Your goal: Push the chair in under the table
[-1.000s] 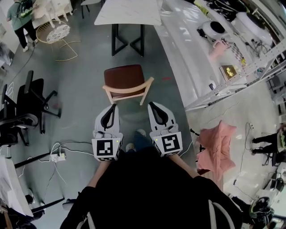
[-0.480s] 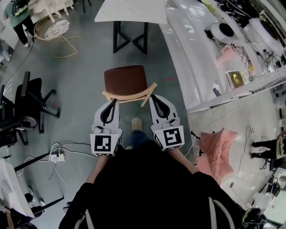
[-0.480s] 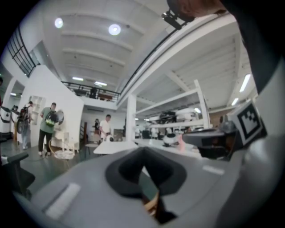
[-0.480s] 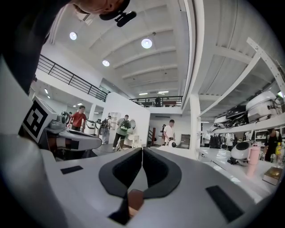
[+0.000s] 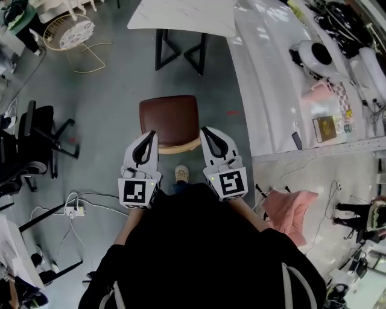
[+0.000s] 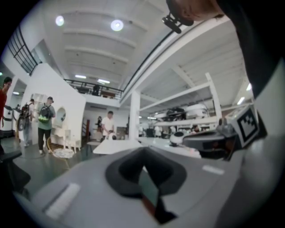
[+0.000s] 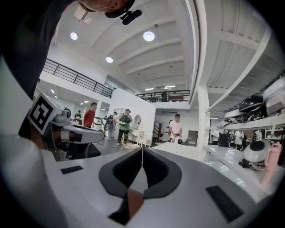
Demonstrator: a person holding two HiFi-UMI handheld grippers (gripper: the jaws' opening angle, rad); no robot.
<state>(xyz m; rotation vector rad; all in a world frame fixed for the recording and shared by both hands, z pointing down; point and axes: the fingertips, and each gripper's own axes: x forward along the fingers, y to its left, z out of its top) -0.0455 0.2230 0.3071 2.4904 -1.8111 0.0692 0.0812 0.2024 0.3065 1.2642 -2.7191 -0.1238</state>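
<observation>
Chair [image 5: 169, 117]: brown seat, out on open floor short of the table [image 5: 181, 17] — not under it yet, clear gap between.
Table: white top, black legs, far side cut off.
Left gripper [image 5: 150, 135]: clenched shut, empty, tip at the left end of the back rail [image 5: 181, 145].
Right gripper [image 5: 205, 130]: also pinched shut, empty, tip at the right end.
Hard to see: both grippers cover most of the rail — can't tell if the tips actually touch it. Chair legs hidden under the seat.

The chair [image 5: 169, 117] stands before the table [image 5: 181, 15], apart; left gripper [image 5: 150, 134] and right gripper [image 5: 205, 130] flank its back, seemingly touching.
</observation>
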